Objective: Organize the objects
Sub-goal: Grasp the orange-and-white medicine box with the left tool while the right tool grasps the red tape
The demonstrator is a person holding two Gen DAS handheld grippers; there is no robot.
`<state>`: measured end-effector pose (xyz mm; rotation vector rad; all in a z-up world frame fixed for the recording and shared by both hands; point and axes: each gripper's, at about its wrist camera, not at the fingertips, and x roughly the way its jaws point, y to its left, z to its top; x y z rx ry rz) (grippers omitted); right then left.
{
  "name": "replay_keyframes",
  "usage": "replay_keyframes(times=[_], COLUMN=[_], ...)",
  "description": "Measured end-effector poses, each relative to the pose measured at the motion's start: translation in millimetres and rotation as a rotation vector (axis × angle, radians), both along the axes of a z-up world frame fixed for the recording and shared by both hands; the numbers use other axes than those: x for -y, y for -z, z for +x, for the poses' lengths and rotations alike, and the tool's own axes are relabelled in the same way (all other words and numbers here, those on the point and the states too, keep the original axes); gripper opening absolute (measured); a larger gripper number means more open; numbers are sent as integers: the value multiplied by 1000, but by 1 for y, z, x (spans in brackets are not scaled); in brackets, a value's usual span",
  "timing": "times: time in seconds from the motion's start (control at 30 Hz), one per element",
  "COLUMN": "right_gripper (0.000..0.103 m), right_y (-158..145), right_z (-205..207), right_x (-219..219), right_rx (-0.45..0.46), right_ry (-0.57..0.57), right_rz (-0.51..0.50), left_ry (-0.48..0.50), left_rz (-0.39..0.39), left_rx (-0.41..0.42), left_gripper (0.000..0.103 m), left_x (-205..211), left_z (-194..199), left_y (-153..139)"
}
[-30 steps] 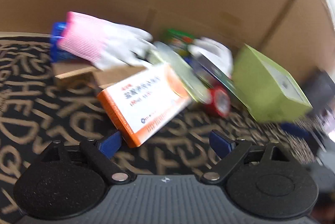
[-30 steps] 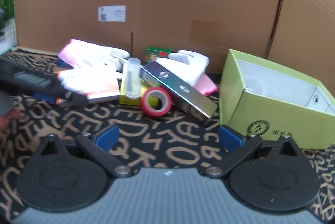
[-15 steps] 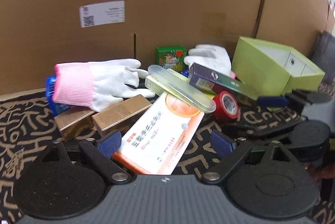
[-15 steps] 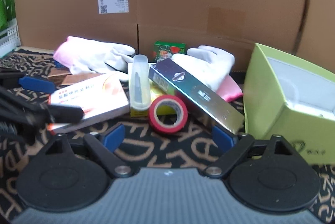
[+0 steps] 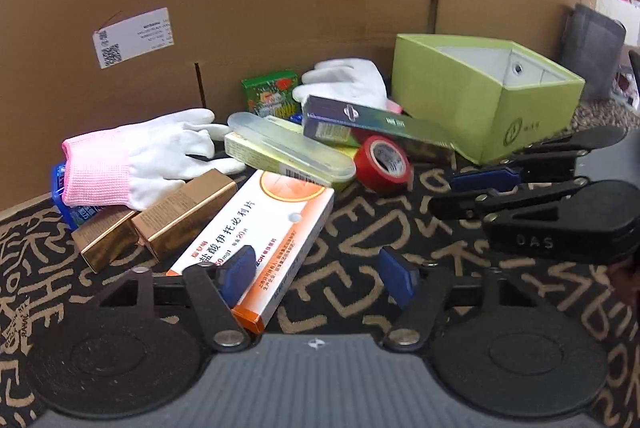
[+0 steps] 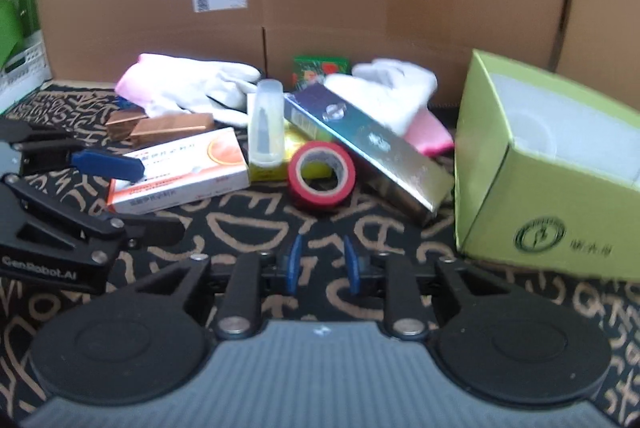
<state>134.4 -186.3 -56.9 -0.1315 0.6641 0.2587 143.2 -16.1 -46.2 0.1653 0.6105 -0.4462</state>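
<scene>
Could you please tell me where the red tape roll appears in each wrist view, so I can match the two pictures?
Left wrist view: the red tape roll sits right of centre, in front of the dark long box.
Right wrist view: it sits near the centre, left of that box.
Shared landmark: the green open box, to the right of the roll in both.

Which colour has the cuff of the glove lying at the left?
The cuff is pink, the glove white; left wrist view shows it best.
</scene>
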Motion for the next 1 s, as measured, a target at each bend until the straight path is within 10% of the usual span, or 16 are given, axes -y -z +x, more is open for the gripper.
replay_keyframes(times=[0.07,0.3,0.4,1.0], right_gripper=[62,62,45,56], right_y=[-3,9,16,12], right_z=[8,51,57,-41], right_x=[-2,-11,-8,18], right_rx=[23,-1,-38,-47], right_ry=[7,20,27,11], right_rz=[-2,56,94,27], left_ry=[-71,-111,-106,-46], left_rz=[1,16,46,43], left_rx=[49,-4,-30,-99], left_gripper=[74,86,89,79], left_x=[-5,-14,-10,21], left_z=[5,38,43,-30], left_y=[-3,9,17,18])
